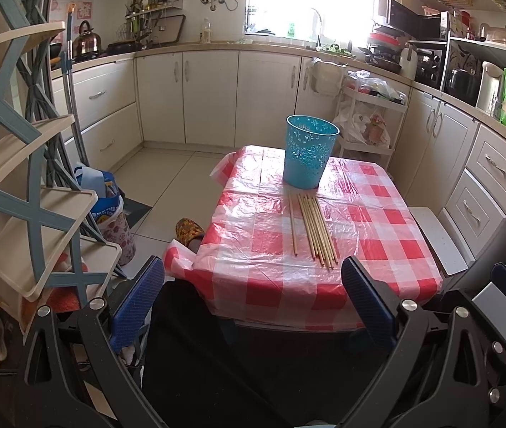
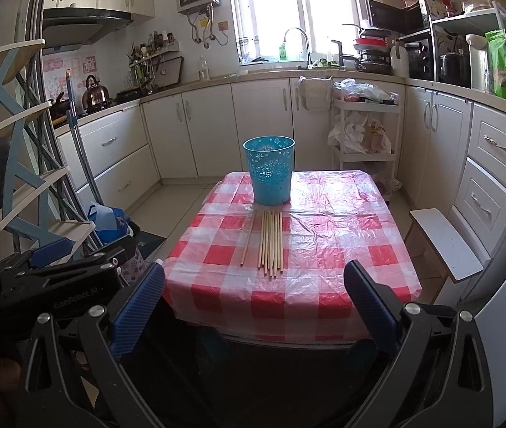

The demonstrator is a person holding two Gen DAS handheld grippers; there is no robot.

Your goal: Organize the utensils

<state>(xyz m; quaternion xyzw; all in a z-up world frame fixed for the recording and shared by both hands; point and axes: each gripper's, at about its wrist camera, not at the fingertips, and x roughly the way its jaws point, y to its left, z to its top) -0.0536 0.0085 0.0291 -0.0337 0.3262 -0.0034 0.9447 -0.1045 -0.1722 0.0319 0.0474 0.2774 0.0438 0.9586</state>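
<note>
Several wooden chopsticks [image 1: 315,230] lie side by side on the red-and-white checked table [image 1: 378,235], one stick a little apart on the left. A blue perforated holder [image 1: 308,151] stands upright just behind them. The same chopsticks [image 2: 271,240] and blue holder [image 2: 269,171] show in the right wrist view. My left gripper [image 1: 253,296] is open and empty, held in front of the table's near edge. My right gripper [image 2: 253,299] is open and empty, also short of the near edge. The left gripper also shows at the left of the right wrist view [image 2: 56,260].
A tiered shelf rack [image 1: 21,164] stands close on the left with bags [image 1: 110,207] at its foot. A white stool [image 2: 445,242] sits right of the table [image 2: 342,249]. Kitchen cabinets [image 1: 210,96] and a white trolley [image 2: 363,132] line the far side.
</note>
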